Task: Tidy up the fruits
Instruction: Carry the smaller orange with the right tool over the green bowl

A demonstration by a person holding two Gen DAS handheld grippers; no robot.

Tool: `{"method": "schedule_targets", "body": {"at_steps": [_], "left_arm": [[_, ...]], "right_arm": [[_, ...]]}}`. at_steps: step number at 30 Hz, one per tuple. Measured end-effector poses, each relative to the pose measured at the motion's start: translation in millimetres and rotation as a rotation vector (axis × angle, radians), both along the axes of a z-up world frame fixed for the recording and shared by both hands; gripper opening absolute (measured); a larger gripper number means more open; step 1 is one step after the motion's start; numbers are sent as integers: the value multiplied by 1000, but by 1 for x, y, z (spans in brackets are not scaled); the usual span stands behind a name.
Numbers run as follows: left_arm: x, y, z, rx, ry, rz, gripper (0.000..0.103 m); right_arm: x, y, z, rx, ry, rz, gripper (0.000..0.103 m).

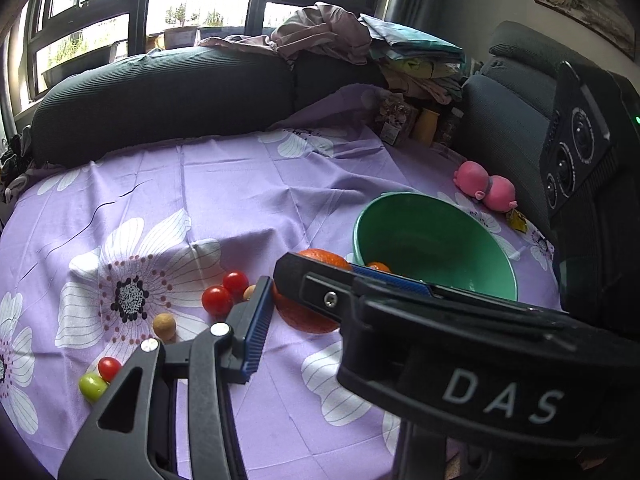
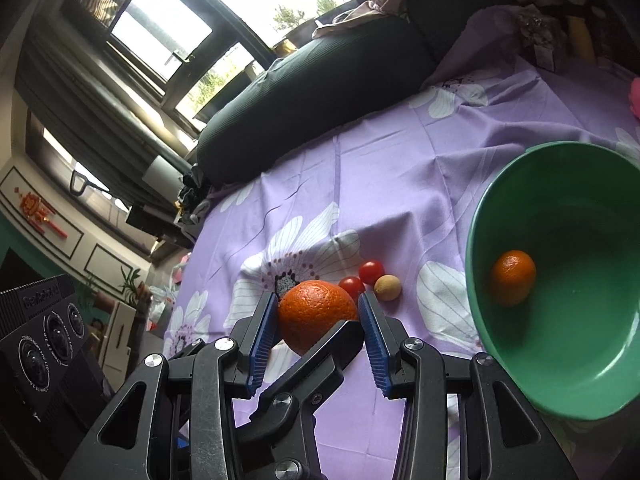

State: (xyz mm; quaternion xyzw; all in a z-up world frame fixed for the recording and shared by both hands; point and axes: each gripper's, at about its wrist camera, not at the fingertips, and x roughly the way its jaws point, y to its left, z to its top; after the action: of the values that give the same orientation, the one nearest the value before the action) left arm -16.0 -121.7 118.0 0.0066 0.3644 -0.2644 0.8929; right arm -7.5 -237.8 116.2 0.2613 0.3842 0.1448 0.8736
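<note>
A large orange (image 2: 316, 314) lies on the purple flowered cloth (image 2: 400, 184) between the blue pads of my right gripper (image 2: 319, 312), which closes around it. It also shows in the left wrist view (image 1: 308, 318), partly hidden by the right gripper (image 1: 352, 280). A green bowl (image 2: 560, 380) at the right holds a small orange (image 2: 514, 277). My left gripper (image 1: 276, 304) is open just left of the large orange. Two red cherry tomatoes (image 1: 224, 292) and a tan round fruit (image 1: 164, 326) lie to its left. A green fruit (image 1: 92, 386) and another tomato (image 1: 109, 367) lie nearer.
A pink plush toy (image 1: 486, 186) lies behind the bowl (image 1: 436, 240). Dark sofa cushions (image 1: 160, 96) with piled clothes (image 1: 340, 36) border the far edge. A dark chair (image 1: 512, 120) stands at the right.
</note>
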Motion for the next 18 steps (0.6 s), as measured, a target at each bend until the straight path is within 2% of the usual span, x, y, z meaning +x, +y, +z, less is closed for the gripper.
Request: {"method": "schedule_targets", "body": {"at_steps": [7, 18], "left_arm": [[0, -38, 3, -3, -22, -87, 41], [2, -90, -4, 6, -8, -204, 41]], "right_arm": [[-10, -37, 3, 20, -20, -95, 44], [-22, -84, -5, 28, 3, -233, 45]]}}
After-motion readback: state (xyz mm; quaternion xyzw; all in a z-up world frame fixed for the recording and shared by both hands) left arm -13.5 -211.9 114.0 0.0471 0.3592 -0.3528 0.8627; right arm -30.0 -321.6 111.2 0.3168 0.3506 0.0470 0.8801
